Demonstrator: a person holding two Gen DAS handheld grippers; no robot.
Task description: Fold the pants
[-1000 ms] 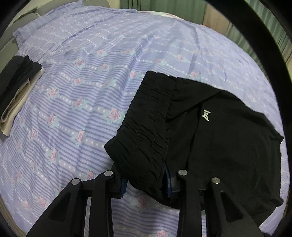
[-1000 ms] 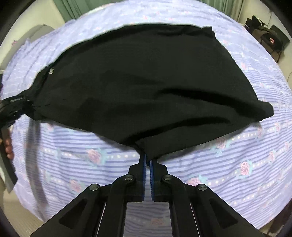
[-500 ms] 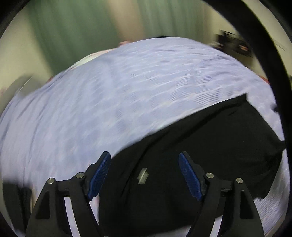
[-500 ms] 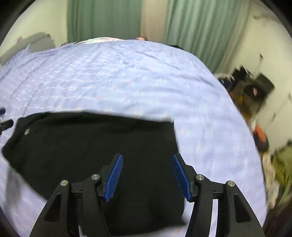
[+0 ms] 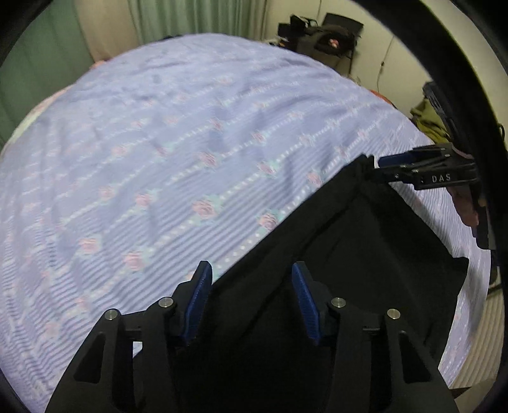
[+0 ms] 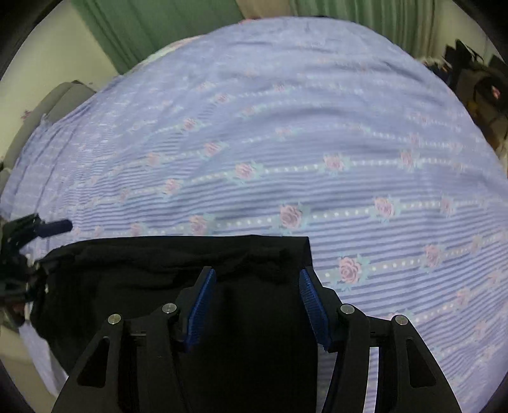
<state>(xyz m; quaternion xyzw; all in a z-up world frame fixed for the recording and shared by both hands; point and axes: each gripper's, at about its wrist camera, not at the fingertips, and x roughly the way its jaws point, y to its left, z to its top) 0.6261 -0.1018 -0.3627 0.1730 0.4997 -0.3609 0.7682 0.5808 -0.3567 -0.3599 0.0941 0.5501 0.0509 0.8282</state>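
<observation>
Pants on the bed, near edge.
The pants [image 6: 152,286] lie on the bedsheet [image 6: 285,143]; curtains [image 6: 152,28] stand behind the bed, clutter [image 5: 320,35] at its far right.

The left gripper [image 5: 250,297] is no longer pinching the bunchy top of the black pants [image 5: 365,254]; its jaws are now closing over the cloth without touching it. The right gripper [image 6: 257,301] is no longer squeezing the pants' edge. The pants are now lying flat on the bed [image 6: 270,143], not hanging.
</observation>
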